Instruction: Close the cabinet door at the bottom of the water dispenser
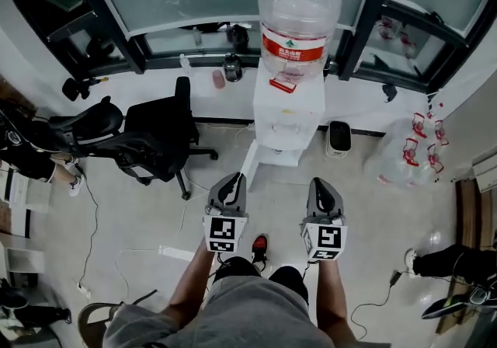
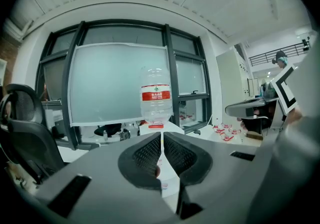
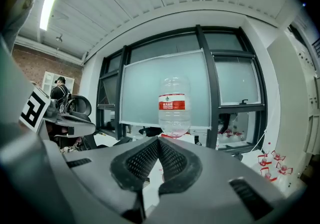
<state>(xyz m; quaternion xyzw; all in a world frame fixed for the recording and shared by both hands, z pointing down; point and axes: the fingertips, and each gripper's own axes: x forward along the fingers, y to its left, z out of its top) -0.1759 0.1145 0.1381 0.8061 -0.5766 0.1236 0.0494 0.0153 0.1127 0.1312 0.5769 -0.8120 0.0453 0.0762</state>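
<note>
While the person stands facing the window wall, the water dispenser is straight ahead at twelve o'clock, white, with a large clear bottle upside down on top. At its base the cabinet door hangs open. It is a thin white panel hinged at the cabinet's left front corner, standing upright and seen edge-on, so that it runs from the dispenser back toward the person.

Both tools are held out level in front of the person's body. The left gripper has its jaws pressed together on nothing, and the door's free edge lies just past its tips, at about one o'clock from them. The right gripper also has its jaws pressed together and empty. The door is at about ten o'clock from it and farther off.

The left hand is therefore the nearer one. Swinging the door shut would probably mean pushing the panel's outer face toward two o'clock.

A black office chair stands at ten o'clock, well clear of the door.
</note>
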